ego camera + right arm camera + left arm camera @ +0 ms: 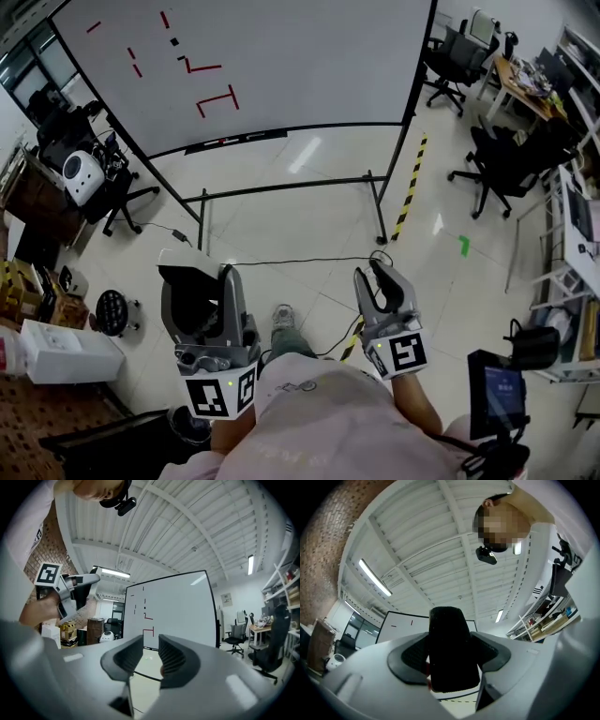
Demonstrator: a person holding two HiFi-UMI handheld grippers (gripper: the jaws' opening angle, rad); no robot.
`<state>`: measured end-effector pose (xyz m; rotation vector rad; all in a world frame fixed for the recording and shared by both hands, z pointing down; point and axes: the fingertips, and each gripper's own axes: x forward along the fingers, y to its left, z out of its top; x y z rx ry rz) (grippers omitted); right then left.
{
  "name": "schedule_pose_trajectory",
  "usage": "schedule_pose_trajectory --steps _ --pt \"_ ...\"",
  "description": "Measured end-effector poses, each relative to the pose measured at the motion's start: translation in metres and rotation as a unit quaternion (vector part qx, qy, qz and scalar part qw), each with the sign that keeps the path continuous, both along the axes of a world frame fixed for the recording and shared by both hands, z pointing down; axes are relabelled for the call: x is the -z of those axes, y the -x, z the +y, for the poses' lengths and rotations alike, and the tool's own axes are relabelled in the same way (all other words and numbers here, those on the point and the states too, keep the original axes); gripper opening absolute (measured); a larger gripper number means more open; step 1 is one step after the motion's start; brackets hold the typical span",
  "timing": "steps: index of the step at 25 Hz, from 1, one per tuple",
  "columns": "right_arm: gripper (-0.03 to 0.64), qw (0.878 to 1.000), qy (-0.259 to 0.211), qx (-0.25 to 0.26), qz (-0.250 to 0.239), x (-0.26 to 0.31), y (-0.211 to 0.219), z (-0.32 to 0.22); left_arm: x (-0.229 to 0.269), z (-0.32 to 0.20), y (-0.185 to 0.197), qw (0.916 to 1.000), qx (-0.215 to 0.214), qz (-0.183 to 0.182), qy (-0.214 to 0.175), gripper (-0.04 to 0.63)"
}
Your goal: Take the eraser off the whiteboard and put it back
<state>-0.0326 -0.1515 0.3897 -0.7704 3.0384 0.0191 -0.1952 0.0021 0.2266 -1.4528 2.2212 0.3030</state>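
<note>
Well, the person stands on the shiny floor (309, 216) and holds both arms out in front, low by the tummy, with one tool in each hand. Both tools point away toward the whiteboard (272, 66).

The left claw (197, 274) tips up a bit. Its two sides are clamped on the black eraser (190, 300). In the left gripper view the eraser stands right in the middle, and the dark pads (408, 654) press on it from both sides. It has a white side that shows on top in the head view. The eraser is not on the board. It is in the claw, close to the person, and the board is well apart from it, at the far side of the floor.

The right claw (373, 278) is held flat and level, just to the right of the left one. Its two sides stand a little apart, with only a thin gap. Nothing is in that gap; you can see the board through it in the right gripper view.

Each tool has a cube with black and white squares (403, 354) near the hand.

The board has some red lines (217, 98) drawn on it. A black wire (281, 261) lies on the floor between the board's stand and the claws.
</note>
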Motion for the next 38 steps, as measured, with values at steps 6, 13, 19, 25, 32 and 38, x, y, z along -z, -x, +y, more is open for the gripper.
schedule_pose_trajectory --steps 6,13,19,25,32,38 --pt "0.098 1.000 -0.016 0.010 -0.002 0.000 -0.009 0.037 -0.037 0.055 -0.016 0.9979 -0.004 0.058 0.028 0.278" --pt "0.097 1.000 -0.009 0.006 -0.001 -0.002 -0.007 0.052 -0.053 0.065 -0.036 0.9953 -0.040 0.062 0.063 0.278" --pt "0.097 1.000 -0.008 0.021 0.004 -0.008 0.007 0.079 -0.056 0.084 -0.037 0.9953 -0.042 0.052 0.070 0.278" --pt "0.097 1.000 -0.017 0.024 0.001 0.000 0.009 0.090 -0.059 0.092 -0.038 0.9950 -0.038 0.051 0.078 0.276" --pt "0.097 0.999 -0.008 0.033 -0.001 0.003 0.017 0.102 -0.061 0.097 -0.034 0.9951 -0.038 0.050 0.075 0.275" --pt "0.097 0.999 -0.020 0.029 -0.002 0.005 0.015 0.101 -0.059 0.095 -0.038 0.9950 -0.048 0.044 0.076 0.275"
